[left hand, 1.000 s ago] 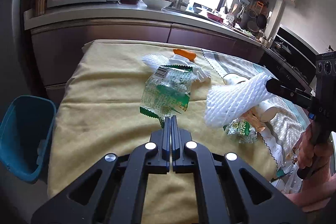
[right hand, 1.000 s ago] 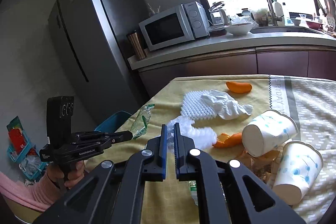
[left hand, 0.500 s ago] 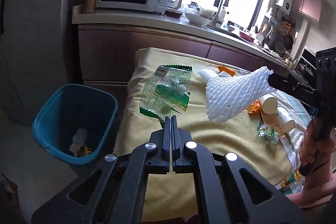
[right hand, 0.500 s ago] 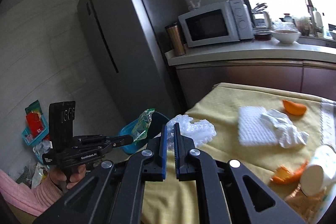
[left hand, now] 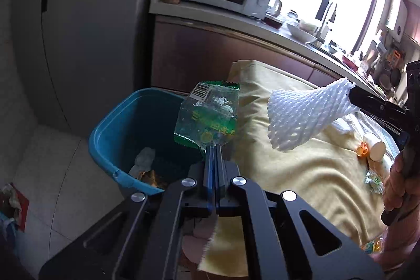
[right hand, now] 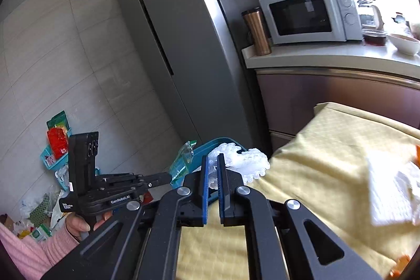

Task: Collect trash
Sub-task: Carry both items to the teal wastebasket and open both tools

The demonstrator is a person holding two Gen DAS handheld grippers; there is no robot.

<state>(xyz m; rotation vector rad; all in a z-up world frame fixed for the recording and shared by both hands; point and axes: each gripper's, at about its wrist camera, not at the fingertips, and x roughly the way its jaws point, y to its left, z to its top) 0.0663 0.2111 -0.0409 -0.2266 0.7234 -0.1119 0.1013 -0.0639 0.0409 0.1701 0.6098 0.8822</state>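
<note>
My left gripper [left hand: 214, 147] is shut on a clear plastic wrapper [left hand: 208, 116] with green print and a barcode, held above the near rim of the teal bin [left hand: 118, 122]. The same gripper [right hand: 168, 176] and wrapper [right hand: 182, 160] show at the left of the right wrist view. My right gripper [right hand: 213, 158] is shut on a white foam fruit net [right hand: 244, 159], just over the table's left edge beside the bin [right hand: 207, 144]. In the left wrist view the net [left hand: 304, 114] hangs from that gripper [left hand: 350, 93] over the yellow cloth.
The bin holds some trash [left hand: 145, 164]. A yellow-clothed table [left hand: 302, 169] carries a paper cup [left hand: 375, 146], orange peel [left hand: 362, 150], a small wrapper [left hand: 374, 180] and white foam and tissue [right hand: 388, 190]. A grey fridge [right hand: 170, 43], counter with microwave [right hand: 307, 15], and floor clutter [right hand: 55, 146] surround it.
Both grippers have swung left from over the table middle toward the bin, carrying the wrapper and the foam net. The bin has come from the frame edge to right under the wrapper.
</note>
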